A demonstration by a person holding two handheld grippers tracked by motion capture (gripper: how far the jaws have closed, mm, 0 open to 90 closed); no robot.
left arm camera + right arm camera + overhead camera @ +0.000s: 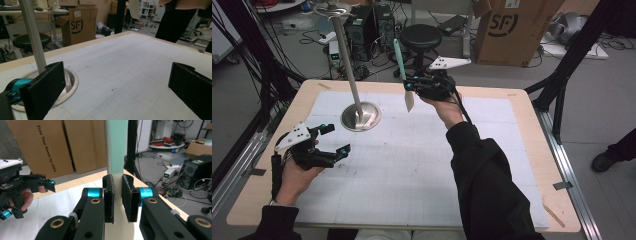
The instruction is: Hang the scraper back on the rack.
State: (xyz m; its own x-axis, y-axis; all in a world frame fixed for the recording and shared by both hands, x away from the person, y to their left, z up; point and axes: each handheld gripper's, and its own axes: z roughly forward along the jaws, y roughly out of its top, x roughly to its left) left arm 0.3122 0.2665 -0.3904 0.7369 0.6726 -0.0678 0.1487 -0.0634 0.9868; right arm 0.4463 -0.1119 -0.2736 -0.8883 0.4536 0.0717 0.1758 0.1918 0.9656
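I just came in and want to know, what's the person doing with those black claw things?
The right gripper is clamped on a mint-green-handled spatula with a cream blade, holding it upright above the white-topped table. The left gripper hangs open and empty beside a silver metal stand with a round base.

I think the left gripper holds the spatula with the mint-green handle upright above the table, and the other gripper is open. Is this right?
Not quite: the right gripper holds the spatula with the mint-green handle and cream blade upright; the right gripper view shows its jaws shut on it. The left gripper is the open one, as the left gripper view shows.
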